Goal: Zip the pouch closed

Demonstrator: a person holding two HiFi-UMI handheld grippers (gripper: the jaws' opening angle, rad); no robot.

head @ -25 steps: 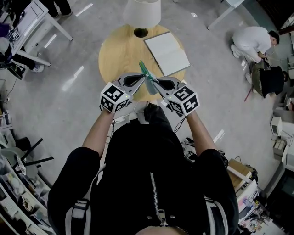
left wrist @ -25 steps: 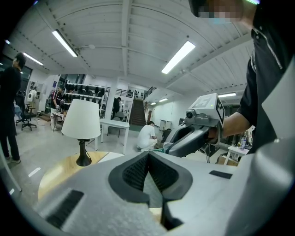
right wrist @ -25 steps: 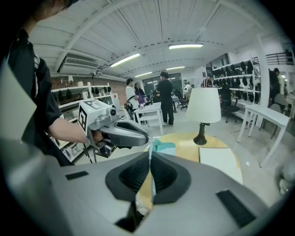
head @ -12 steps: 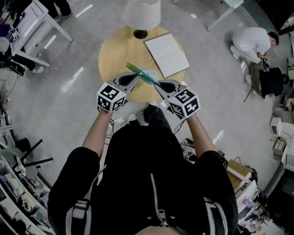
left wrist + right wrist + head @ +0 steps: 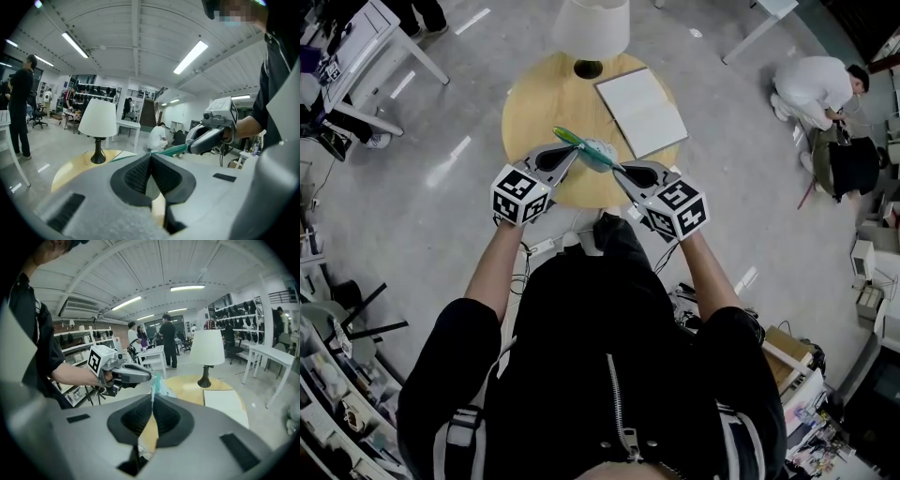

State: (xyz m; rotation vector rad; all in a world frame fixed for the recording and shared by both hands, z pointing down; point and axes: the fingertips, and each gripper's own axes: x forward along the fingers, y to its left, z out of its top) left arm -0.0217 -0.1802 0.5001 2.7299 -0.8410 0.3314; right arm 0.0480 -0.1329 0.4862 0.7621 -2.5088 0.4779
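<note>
A teal pouch (image 5: 598,150) with a green zip edge (image 5: 572,140) hangs stretched between my two grippers above the round wooden table (image 5: 530,103). My left gripper (image 5: 574,152) is shut on the zip edge towards its left end. The right gripper (image 5: 620,170) is shut on the pouch's right end. In the left gripper view the jaws (image 5: 151,155) meet, and the green edge (image 5: 174,150) runs on to the right gripper (image 5: 191,148). In the right gripper view the thin pouch (image 5: 155,383) rises from the closed jaws (image 5: 153,398), with the left gripper (image 5: 149,378) just behind it.
A white-shaded lamp (image 5: 591,26) stands at the table's far edge, with an open white book (image 5: 640,110) to its right. A person in white (image 5: 814,86) crouches on the floor at the far right. White desks (image 5: 366,56) stand at the far left.
My left gripper has moved left with the zip edge. The green edge now lies longer and flatter across the gap. The right gripper has stayed put.
</note>
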